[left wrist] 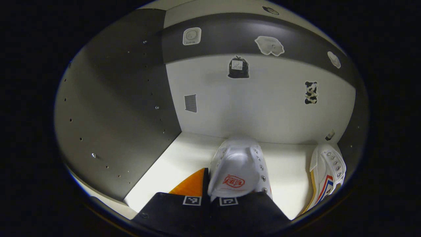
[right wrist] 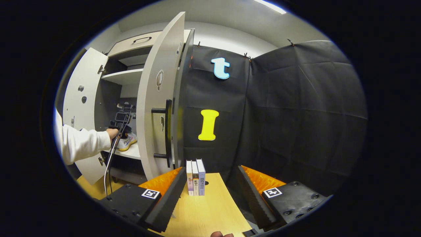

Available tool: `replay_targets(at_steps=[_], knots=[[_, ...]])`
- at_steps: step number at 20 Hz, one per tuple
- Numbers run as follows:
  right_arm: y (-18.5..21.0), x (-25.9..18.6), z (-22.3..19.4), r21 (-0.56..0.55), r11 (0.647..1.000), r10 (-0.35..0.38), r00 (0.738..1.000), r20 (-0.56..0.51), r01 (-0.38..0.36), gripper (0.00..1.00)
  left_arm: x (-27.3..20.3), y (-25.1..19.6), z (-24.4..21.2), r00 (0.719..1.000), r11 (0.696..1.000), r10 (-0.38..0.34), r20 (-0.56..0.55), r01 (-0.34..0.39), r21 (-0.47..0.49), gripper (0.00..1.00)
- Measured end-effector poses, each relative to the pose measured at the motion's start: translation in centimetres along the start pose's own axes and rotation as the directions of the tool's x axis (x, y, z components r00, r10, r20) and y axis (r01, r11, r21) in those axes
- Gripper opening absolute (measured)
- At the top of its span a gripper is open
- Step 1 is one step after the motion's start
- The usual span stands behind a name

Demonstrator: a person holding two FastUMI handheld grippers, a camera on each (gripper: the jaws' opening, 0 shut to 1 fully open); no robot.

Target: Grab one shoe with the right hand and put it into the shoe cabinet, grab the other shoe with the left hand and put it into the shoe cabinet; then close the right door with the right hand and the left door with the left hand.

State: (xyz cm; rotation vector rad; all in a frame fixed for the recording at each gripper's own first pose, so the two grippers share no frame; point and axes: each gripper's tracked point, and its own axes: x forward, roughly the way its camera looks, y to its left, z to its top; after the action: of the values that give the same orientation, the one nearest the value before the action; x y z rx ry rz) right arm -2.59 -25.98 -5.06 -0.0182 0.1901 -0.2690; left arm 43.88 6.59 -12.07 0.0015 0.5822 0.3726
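In the left gripper view my left gripper is inside the shoe cabinet, shut on a white shoe with a red logo on its tongue. The shoe rests on or just above the white shelf. A second white shoe with red and blue stripes stands on the same shelf at the right, against the side wall. In the right gripper view my right gripper is open and holds nothing, above a wooden table. Its view shows the cabinet at the left with the right door and the left door both open.
A white sleeve and a hand reach into the cabinet with the left gripper. Three books stand upright on the table just beyond the right fingers. Stickers dot the cabinet's back wall. An upper shelf sits above.
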Motion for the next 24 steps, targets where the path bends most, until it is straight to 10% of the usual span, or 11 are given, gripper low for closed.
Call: replay_targets(at_steps=[8,17,24], knots=[[0.1,-0.5,-0.1,0.024,1.0,0.002,1.0,-0.004,-0.002,0.98,-2.3,-0.8,0.6,0.997,0.99,-0.052,0.053,0.045,0.134,0.27],[0.2,-2.0,1.0,0.029,1.0,-0.002,1.0,0.022,0.001,0.98,-10.8,-1.5,2.0,0.964,0.977,-0.142,0.225,0.1,0.187,0.87],[1.6,-3.2,2.3,0.066,0.997,0.035,0.998,0.046,-0.038,0.98,-21.8,-0.9,2.3,0.893,0.968,-0.237,0.382,0.182,0.174,0.94]])
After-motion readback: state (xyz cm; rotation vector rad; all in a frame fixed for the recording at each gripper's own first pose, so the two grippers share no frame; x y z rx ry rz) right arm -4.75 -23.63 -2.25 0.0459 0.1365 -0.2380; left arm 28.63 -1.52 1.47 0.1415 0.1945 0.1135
